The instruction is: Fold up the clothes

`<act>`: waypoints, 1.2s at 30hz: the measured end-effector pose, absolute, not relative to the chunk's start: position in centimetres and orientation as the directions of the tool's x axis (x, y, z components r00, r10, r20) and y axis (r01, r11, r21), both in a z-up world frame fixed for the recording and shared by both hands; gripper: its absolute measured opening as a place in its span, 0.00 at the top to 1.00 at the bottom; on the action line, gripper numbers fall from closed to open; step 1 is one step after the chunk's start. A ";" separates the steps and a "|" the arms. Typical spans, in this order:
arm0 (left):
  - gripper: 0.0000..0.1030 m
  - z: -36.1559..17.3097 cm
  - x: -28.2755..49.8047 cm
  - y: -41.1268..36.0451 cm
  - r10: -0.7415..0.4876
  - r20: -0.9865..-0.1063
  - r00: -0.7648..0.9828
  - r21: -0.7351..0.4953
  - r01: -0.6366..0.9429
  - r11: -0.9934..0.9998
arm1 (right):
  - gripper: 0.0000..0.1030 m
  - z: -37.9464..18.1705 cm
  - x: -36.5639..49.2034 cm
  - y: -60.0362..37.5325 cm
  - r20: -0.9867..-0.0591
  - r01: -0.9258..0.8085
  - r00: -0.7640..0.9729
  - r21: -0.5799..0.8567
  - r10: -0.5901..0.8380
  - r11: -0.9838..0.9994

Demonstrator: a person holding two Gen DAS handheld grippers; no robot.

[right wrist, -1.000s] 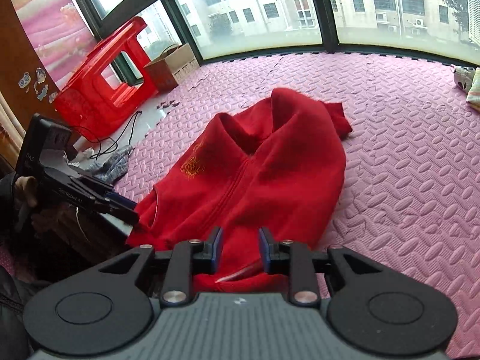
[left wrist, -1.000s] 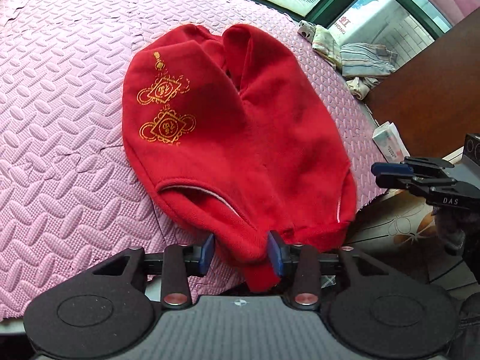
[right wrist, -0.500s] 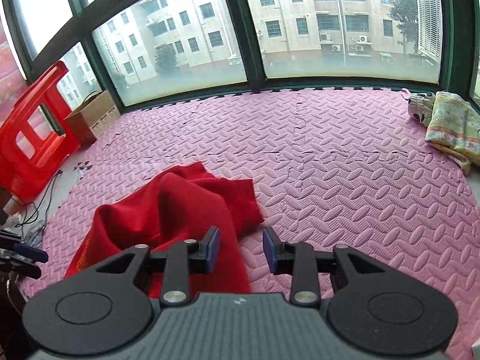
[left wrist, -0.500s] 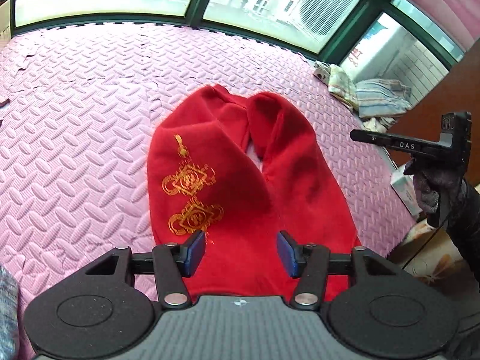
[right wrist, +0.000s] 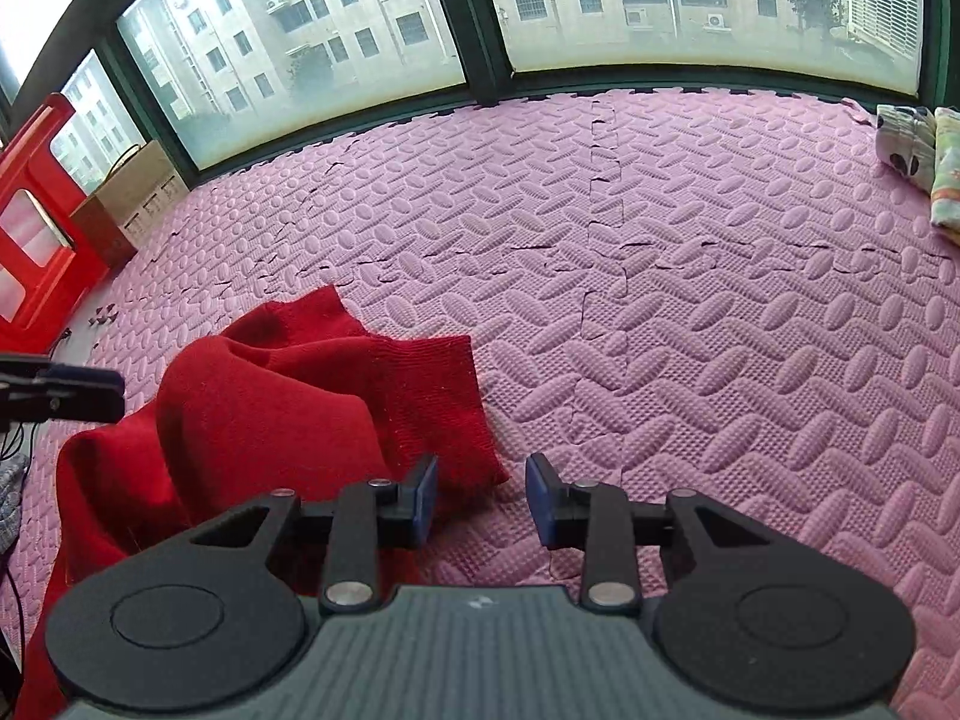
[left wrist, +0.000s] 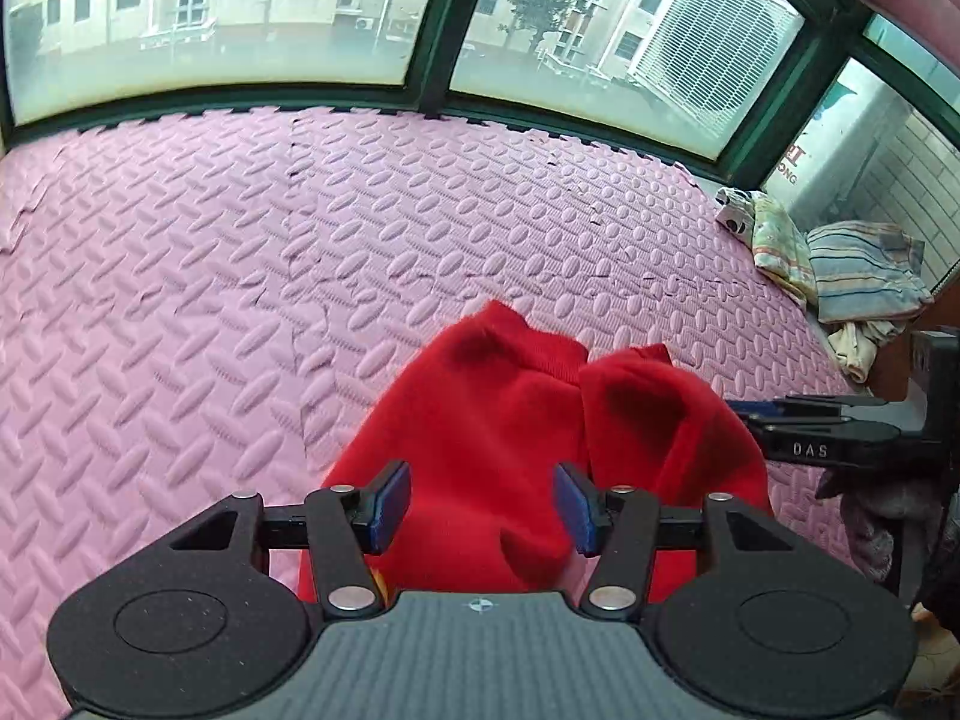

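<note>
left gripper (left wrist: pixel 483 507): jaws wide, holding nothing, red garment (left wrist: pixel 510 450) bunched between and beyond them | right gripper (right wrist: pixel 480 498): jaws wide, garment's hem left of them | risk: pinching stacked layers, skewing the fold

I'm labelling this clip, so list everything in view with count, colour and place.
red garment: 1, red, rumpled on the mat, just ahead of both grippers
foam mat: 1, pink, interlocking tiles covering the floor up to the windows
folded clothes: 1 pile, striped and pale patterned, right edge of the mat
red stool: 1, red, far left by the window
cardboard box: 1, brown, beside the stool
left gripper: 1, black, blue pads, jaws open over the garment
right gripper: 1, black, blue pads, jaws open
</note>
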State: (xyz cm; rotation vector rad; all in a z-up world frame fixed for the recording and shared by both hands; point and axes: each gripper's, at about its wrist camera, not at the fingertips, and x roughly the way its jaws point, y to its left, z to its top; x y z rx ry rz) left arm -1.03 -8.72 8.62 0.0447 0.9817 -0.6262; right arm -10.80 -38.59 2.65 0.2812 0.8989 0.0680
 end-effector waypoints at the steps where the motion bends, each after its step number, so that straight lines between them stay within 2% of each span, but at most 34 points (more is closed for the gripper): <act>1: 0.45 8.4 -0.3 -9.5 -0.465 -0.790 0.400 -0.222 0.521 0.824 | 0.69 2.5 -10.7 -38.6 -0.760 0.057 0.624 0.274 0.180 0.960; 2: 0.45 8.1 0.5 -10.2 -0.459 -0.793 0.400 -0.209 0.530 0.822 | 0.69 2.4 -10.6 -38.5 -0.758 0.055 0.625 0.278 0.184 0.959; 4: 0.44 7.3 1.7 -11.4 -0.442 -0.799 0.408 -0.174 0.546 0.819 | 0.82 2.2 -10.5 -38.6 -0.758 0.053 0.624 0.285 0.191 0.957; 7: 0.44 6.1 3.5 -13.0 -0.416 -0.807 0.418 -0.127 0.565 0.815 | 0.94 2.4 -10.5 -38.5 -0.756 0.045 0.627 0.274 0.186 0.961; 12: 0.46 4.1 5.3 -14.0 -0.415 -0.828 0.377 -0.133 0.588 0.798 | 0.98 4.0 -10.6 -38.5 -0.742 0.002 0.652 0.205 0.154 0.979; 13: 0.50 4.0 5.3 -14.1 -0.422 -0.827 0.372 -0.135 0.597 0.791 | 0.98 4.5 -10.5 -38.5 -0.741 -0.013 0.656 0.182 0.146 0.983; 17: 0.80 3.8 5.4 -14.4 -0.447 -0.821 0.355 -0.144 0.628 0.765 | 0.98 7.0 -9.8 -38.5 -0.726 -0.069 0.687 -0.011 0.040 0.998; 19: 0.89 4.3 5.5 -14.1 -0.448 -0.814 0.370 -0.136 0.629 0.766 | 0.98 7.9 -9.2 -38.6 -0.710 -0.075 0.704 -0.103 -0.020 0.992; 20: 0.90 4.8 5.8 -13.8 -0.445 -0.806 0.390 -0.129 0.618 0.776 | 0.98 8.6 -8.6 -38.9 -0.692 -0.076 0.718 -0.183 -0.074 0.980; 28: 0.91 7.5 10.0 -8.7 -0.403 -0.731 0.551 -0.161 0.435 0.886 | 0.98 10.9 -3.1 -41.4 -0.559 0.027 0.766 -0.465 -0.318 0.885; 31: 0.88 6.9 11.1 -7.0 -0.389 -0.727 0.566 -0.195 0.374 0.907 | 0.93 11.3 -2.1 -43.5 -0.566 0.084 0.765 -0.385 -0.307 0.919; 34: 0.84 5.8 11.7 -5.6 -0.380 -0.733 0.563 -0.222 0.331 0.917 | 0.92 10.6 -2.5 -44.9 -0.619 0.098 0.734 -0.309 -0.279 0.946; 35: 0.77 5.6 11.7 -5.4 -0.376 -0.736 0.563 -0.223 0.323 0.920 | 0.92 10.0 -2.8 -45.2 -0.642 0.096 0.718 -0.292 -0.270 0.952; 36: 0.65 5.5 11.7 -5.2 -0.376 -0.736 0.564 -0.222 0.323 0.920 | 0.92 9.2 -3.1 -45.5 -0.670 0.088 0.696 -0.275 -0.256 0.957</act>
